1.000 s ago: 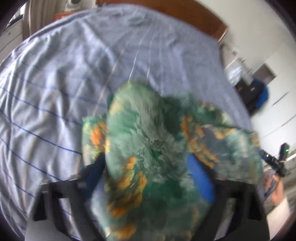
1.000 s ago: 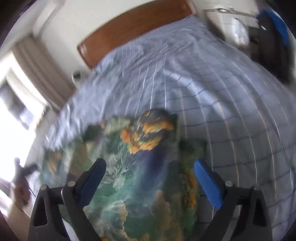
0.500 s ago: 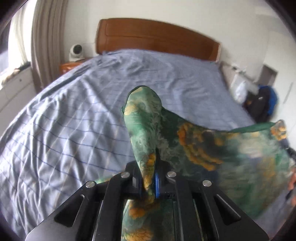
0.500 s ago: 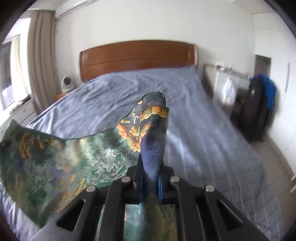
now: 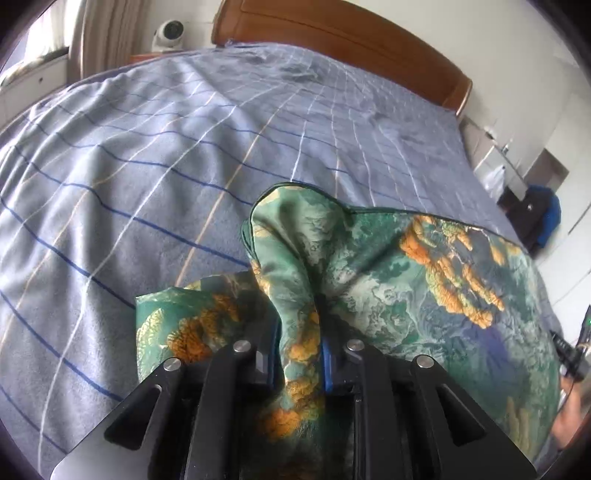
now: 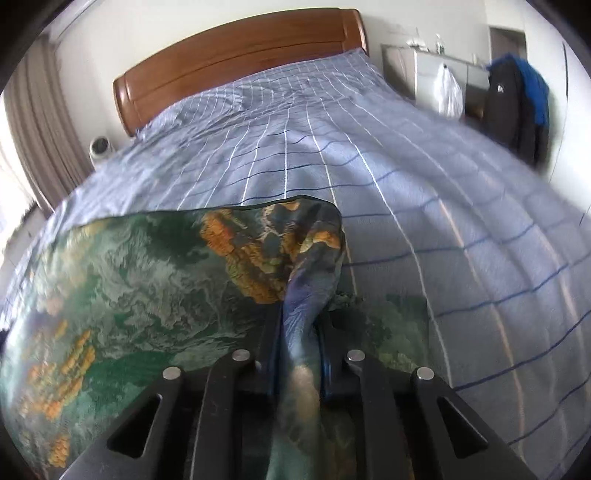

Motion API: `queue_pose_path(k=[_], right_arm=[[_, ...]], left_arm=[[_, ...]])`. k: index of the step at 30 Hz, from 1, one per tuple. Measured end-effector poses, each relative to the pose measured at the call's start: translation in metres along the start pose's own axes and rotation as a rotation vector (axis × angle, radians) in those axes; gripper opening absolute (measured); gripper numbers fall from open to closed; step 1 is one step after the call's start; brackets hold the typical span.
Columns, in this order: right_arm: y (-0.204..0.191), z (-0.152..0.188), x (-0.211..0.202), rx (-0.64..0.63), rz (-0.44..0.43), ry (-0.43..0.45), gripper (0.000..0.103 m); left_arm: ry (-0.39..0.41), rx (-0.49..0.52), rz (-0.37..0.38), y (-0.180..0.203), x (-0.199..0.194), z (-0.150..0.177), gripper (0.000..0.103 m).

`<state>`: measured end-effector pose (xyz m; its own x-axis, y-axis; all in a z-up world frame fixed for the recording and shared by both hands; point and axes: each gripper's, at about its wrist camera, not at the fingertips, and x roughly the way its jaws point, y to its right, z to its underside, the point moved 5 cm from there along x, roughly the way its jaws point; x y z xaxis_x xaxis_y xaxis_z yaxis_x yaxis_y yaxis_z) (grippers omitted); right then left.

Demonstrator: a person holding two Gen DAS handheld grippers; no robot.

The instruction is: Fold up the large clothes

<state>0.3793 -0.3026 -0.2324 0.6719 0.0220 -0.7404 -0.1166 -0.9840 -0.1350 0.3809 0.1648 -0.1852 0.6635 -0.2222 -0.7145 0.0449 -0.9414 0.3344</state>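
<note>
Your left gripper [image 5: 299,354] is closed on a bunched corner of the green printed cloth [image 5: 424,280], and the fabric rises between its two fingers and folds over to the right; your right gripper [image 6: 299,350] is closed in the same way on another corner of the same cloth [image 6: 140,280], where a blue-grey part of the print is squeezed between the fingers; from each gripper the cloth spreads toward the other one, with its dark hemmed top edge stretched between them, and orange patches show on the green pattern; a lower layer of the cloth lies on the bed [image 5: 147,155] just under both grippers; the bed carries a blue-grey cover with thin white and dark blue lines, and it reaches to a brown wooden headboard [image 6: 236,62]; left of the headboard stands a small white camera [image 5: 168,33] near a curtain [image 6: 40,136]; at the right of the bed a dark and blue garment [image 6: 517,103] hangs near a white plastic bag [image 6: 448,94].
</note>
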Motion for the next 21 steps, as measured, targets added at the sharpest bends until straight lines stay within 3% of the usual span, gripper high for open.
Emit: queue_pose_path(k=[13, 21], right_arm=[[0.0007, -0.0004, -0.0015, 0.061, -0.033, 0.038, 0.035], [0.0047, 0.0019, -0.0042, 0.084, -0.039, 0.053, 0.037]], left_arm=[[0.030, 0.073, -0.148, 0.0086, -0.0043, 0.0003, 0.041], [0.049, 0.110, -0.210, 0.0110, -0.0050, 0.0015, 0.047]])
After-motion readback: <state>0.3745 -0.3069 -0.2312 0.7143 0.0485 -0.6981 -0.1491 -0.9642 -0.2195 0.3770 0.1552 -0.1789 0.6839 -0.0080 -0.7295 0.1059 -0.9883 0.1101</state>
